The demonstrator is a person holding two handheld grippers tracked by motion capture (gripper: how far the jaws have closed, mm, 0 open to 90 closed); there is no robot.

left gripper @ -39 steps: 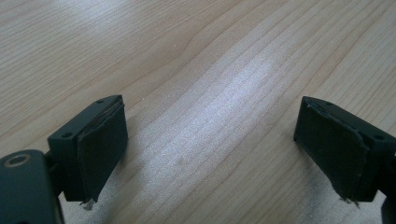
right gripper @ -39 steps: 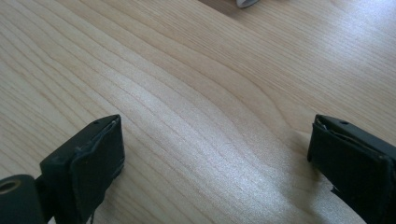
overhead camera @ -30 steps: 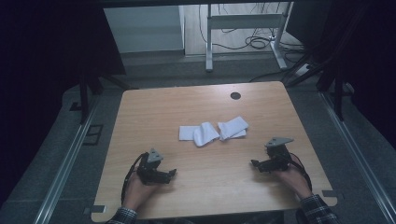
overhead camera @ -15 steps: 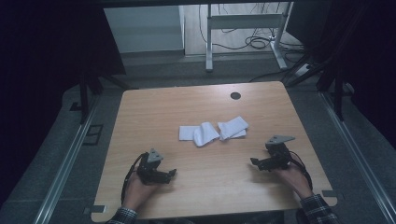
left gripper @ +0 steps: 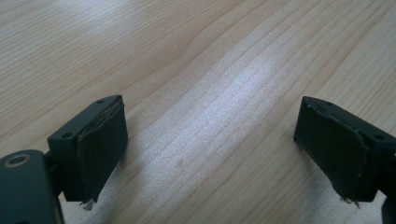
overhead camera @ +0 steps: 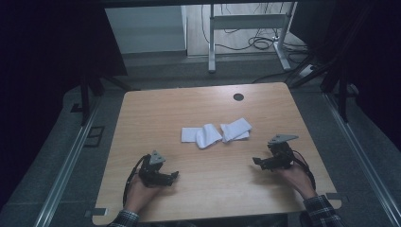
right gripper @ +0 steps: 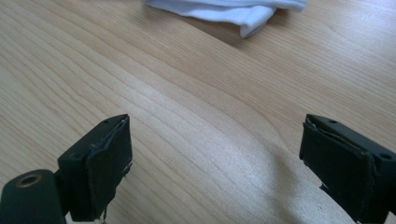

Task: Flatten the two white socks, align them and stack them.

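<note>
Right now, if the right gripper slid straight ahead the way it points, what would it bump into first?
Probably the white cloth. The right gripper is open over bare table, and the cloth lies ahead of its jaws, a little off to one side, so it might only brush the edge.

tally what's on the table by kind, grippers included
White cloths: 2, left cloth and right cloth, touching mid-table
Hand-held grippers: 2, left hand-held gripper and right hand-held gripper, both open, holding nothing
Total: 4
</note>
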